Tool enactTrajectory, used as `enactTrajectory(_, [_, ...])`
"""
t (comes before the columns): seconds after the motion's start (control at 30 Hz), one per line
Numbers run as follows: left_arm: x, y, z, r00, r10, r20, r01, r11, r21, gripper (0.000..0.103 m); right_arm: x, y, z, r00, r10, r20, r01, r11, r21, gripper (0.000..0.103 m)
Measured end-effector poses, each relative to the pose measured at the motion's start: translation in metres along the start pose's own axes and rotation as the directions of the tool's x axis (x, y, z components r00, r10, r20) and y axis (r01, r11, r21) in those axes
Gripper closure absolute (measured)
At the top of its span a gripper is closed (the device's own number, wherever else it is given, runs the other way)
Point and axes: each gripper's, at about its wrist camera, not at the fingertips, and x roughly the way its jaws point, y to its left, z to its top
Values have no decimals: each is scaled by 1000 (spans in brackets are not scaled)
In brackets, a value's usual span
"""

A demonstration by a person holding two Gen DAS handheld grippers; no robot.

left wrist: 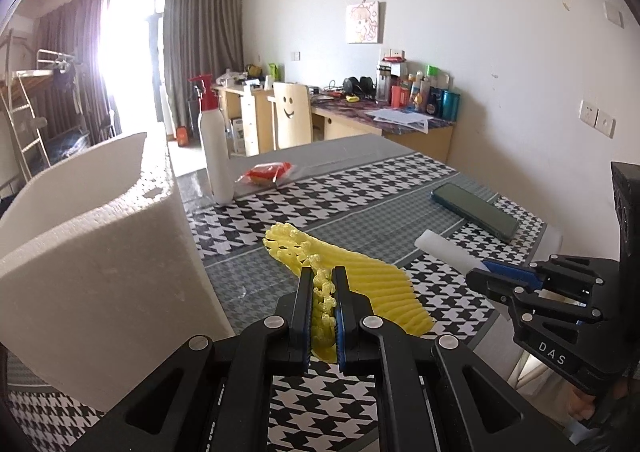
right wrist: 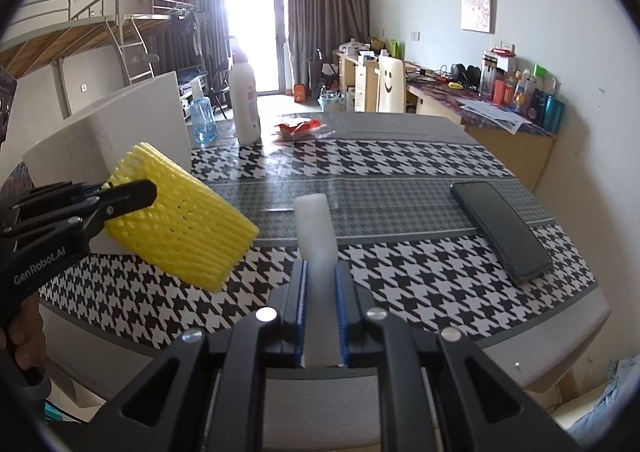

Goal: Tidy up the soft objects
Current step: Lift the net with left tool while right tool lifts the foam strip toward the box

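Observation:
My left gripper [left wrist: 322, 276] is shut on a yellow foam net sleeve [left wrist: 372, 284] and holds it above the table, just right of a white foam box [left wrist: 100, 244]. In the right wrist view the sleeve [right wrist: 188, 220] hangs in front of the box [right wrist: 132, 124], with the left gripper [right wrist: 136, 192] clamped on its upper edge. My right gripper [right wrist: 321, 272] is shut on a white foam strip [right wrist: 316, 228] that sticks out forward over the table. In the left wrist view the right gripper [left wrist: 480, 274] and the strip [left wrist: 444, 252] show at the right.
The table has a black-and-white houndstooth cloth [right wrist: 400, 272]. A dark phone [right wrist: 504, 228] lies at the right. A white pump bottle [left wrist: 216, 156], a red snack packet [left wrist: 268, 172] and a blue-tinted bottle [right wrist: 202, 116] stand at the far side. A desk and chair [right wrist: 390, 84] are behind.

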Motion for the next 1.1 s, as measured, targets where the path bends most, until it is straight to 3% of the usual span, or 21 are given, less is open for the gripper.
enactTrajectory(1.1, [-25, 3, 32, 993, 22, 118, -24, 1000, 19, 94, -22, -2, 35, 991, 23, 133, -24, 1000, 7, 86])
